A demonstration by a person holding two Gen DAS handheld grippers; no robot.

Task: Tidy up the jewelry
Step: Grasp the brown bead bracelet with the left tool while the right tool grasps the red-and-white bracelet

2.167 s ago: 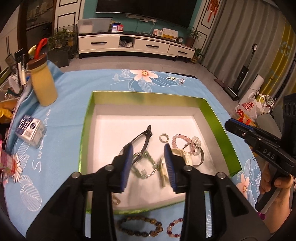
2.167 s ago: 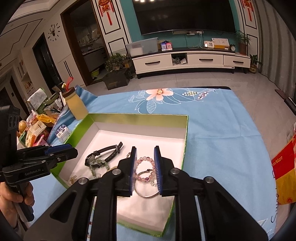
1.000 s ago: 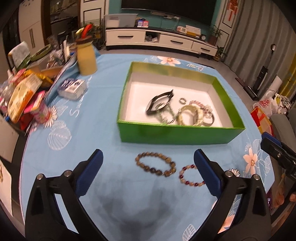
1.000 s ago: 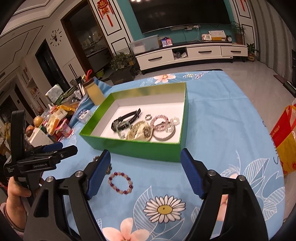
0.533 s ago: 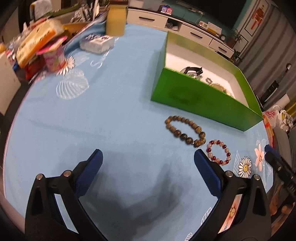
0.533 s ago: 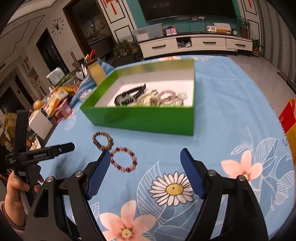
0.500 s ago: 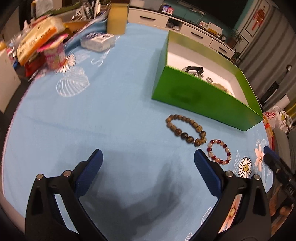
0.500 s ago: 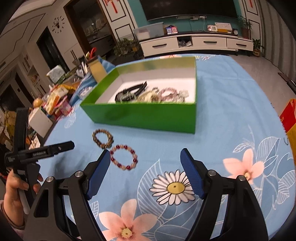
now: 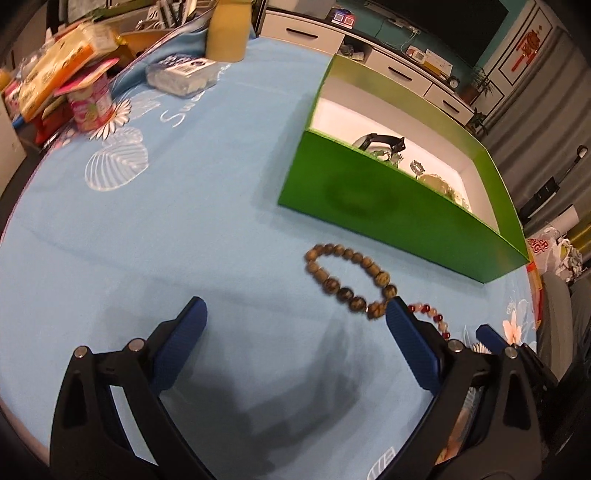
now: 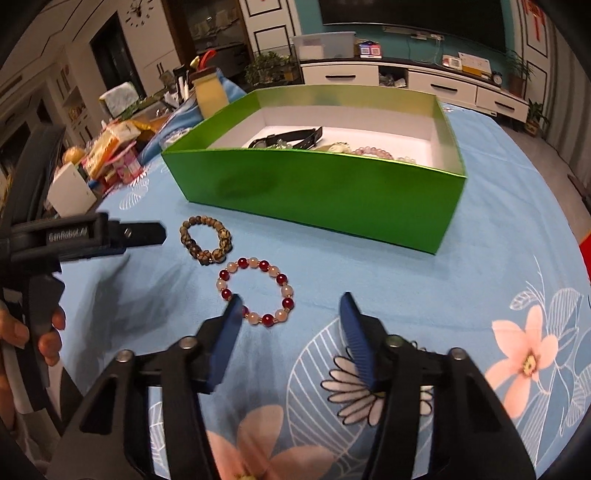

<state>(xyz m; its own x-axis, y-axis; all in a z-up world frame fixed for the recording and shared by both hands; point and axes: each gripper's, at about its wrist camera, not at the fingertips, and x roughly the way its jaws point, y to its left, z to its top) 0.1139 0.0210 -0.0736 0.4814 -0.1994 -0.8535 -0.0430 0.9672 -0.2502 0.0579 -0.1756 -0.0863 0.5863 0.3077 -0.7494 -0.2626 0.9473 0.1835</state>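
A brown bead bracelet (image 9: 349,271) (image 10: 205,239) and a red-and-white bead bracelet (image 10: 255,291) (image 9: 430,315) lie on the blue cloth in front of a green box (image 9: 388,206) (image 10: 325,184). The box holds a black watch (image 10: 288,137) and several other bracelets. My left gripper (image 9: 295,332) is open and empty, low over the cloth, with the brown bracelet just ahead of its right finger. It also shows in the right wrist view (image 10: 144,233). My right gripper (image 10: 290,314) is open and empty, its left finger at the near edge of the red bracelet.
A yellow bottle (image 9: 229,27) (image 10: 208,90), a small clear box (image 9: 181,74), a pink cup (image 9: 90,101) and snack packs (image 9: 55,79) crowd the table's far left. A TV cabinet (image 10: 413,81) stands beyond the table.
Both grippers pulled back out of the box and opened wide, then dropped low over the cloth. The right jaws have since narrowed and come up to the red bracelet; the left has neared the brown one.
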